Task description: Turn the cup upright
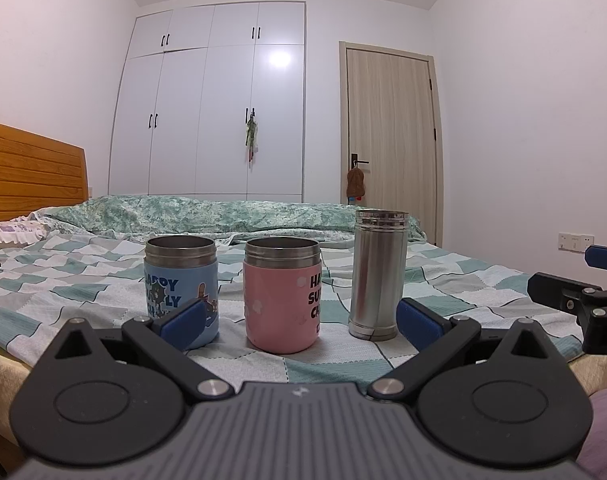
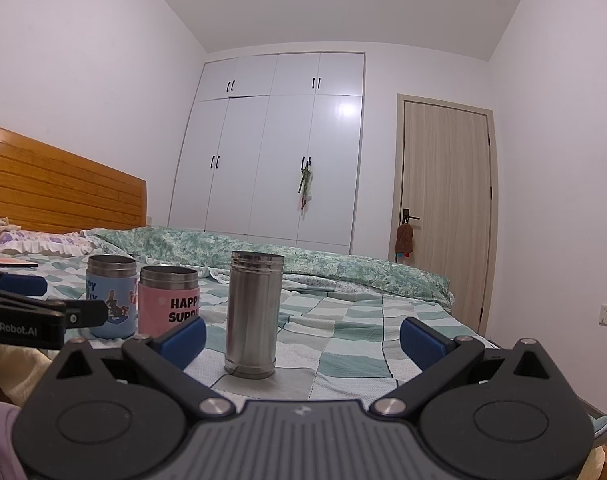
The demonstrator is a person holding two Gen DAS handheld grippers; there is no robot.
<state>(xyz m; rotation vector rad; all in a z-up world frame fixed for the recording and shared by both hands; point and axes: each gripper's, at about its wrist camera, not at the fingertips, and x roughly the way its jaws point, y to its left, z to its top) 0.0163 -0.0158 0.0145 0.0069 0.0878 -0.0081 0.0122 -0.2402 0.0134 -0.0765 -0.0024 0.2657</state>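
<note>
Three cups stand upright in a row on the checked bedspread (image 1: 83, 280), mouths up. In the left wrist view they are a blue cup (image 1: 181, 292), a pink cup (image 1: 282, 294) and a tall steel cup (image 1: 377, 274). In the right wrist view they are the blue cup (image 2: 112, 296), the pink cup (image 2: 168, 300) and the steel cup (image 2: 253, 312). My left gripper (image 1: 301, 324) is open and empty, just short of the pink cup. My right gripper (image 2: 303, 340) is open and empty, with the steel cup near its left finger.
A rolled green quilt (image 1: 231, 212) lies across the bed behind the cups. A wooden headboard (image 1: 27, 168) is at the left. White wardrobes (image 1: 211, 100) and a door (image 1: 391, 140) stand beyond. The right gripper shows at the right edge of the left wrist view (image 1: 583, 300).
</note>
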